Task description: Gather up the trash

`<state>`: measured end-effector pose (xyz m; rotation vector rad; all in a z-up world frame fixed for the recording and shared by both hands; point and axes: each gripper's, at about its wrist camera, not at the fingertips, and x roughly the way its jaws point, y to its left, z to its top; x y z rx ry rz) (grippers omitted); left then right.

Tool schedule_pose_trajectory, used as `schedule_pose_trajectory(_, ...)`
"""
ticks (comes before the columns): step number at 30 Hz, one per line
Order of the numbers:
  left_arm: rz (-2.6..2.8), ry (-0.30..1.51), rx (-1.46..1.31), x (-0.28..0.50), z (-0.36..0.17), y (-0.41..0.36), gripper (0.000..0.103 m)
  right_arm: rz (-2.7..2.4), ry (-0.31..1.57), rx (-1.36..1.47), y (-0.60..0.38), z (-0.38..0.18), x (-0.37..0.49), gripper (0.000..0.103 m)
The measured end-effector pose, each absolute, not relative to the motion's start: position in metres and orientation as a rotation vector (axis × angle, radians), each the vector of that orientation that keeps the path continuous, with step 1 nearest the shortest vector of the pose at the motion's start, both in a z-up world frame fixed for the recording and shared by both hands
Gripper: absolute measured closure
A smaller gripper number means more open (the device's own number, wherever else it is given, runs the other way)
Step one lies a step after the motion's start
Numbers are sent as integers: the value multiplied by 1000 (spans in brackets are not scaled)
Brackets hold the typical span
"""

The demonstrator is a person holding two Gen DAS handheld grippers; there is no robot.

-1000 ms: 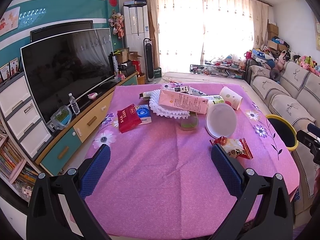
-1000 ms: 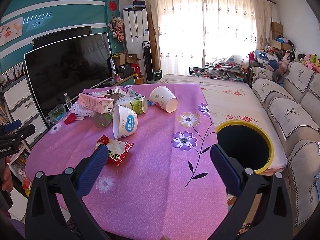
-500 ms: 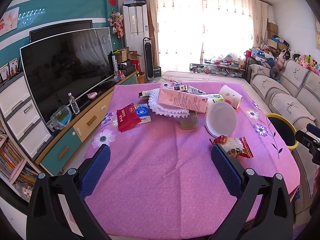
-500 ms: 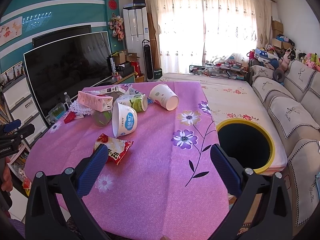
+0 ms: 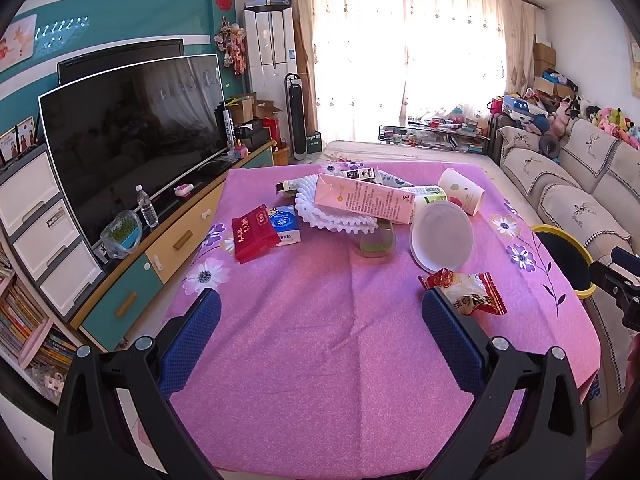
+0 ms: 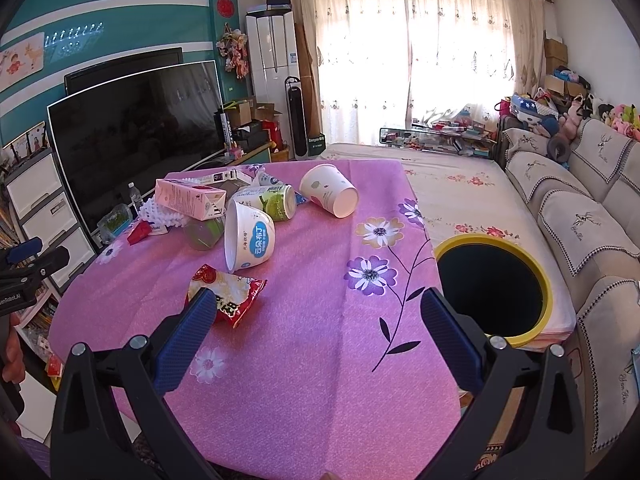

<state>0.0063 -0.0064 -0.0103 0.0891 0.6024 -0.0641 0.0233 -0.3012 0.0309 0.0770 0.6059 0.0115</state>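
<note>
Figure legend. My right tool [image 6: 316,312] hung above the near edge of the surface [image 6: 320,380] with its blue pads spread wide and nothing between them; my left tool [image 5: 320,316] was likewise wide and empty, level over the pink floral cloth. Both were tilted slightly downward, looking across the surface toward the window.

Nearest the right tool lay the red snack wrapper [image 6: 224,294], its near edge just under the left pad in the right wrist view. Beyond it a white pudding cup [image 6: 248,236] lay on its side, then a green drink can [image 6: 268,202], a paper cup [image 6: 330,194] tipped over, and a pink carton [image 6: 188,200] resting on a white ruffled foam net [image 6: 160,212]. A red tissue pack [image 5: 254,232] sat apart on the left. The yellow-rimmed bin [image 6: 494,288] stood just beside the surface's right edge, open and dark inside.

I judged the step in hand to be the first pick, nothing yet collected. To do it well I would lower the right tool onto the wrapper, since it is closest to both tool and bin, pinch its crinkled raised part rather than the flat film, and keep the pads clear of the cloth so it does not bunch.
</note>
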Motion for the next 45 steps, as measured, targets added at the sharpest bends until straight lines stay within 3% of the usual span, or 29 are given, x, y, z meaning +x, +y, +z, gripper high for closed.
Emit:
schedule_pose_trajectory(31, -71, 659, 73, 33, -28, -2, 4, 141, 665, -18, -269, 34, 66, 6)
schedule_pose_trajectory(32, -71, 663, 71, 35, -29, 0, 4, 167, 670, -24, -263, 35, 73, 7)
schedule_pose_trajectory(34, -68, 668, 69, 40, -32, 1, 4, 201, 704, -38, -251, 32, 91, 23)
schedule_pose_trajectory(36, -64, 675, 65, 44, -35, 4, 4, 219, 738, -38, -242, 27, 111, 30)
schedule_pose_trajectory(45, -53, 698, 49, 68, -44, 15, 4, 143, 891, -50, -225, -6, 193, 41)
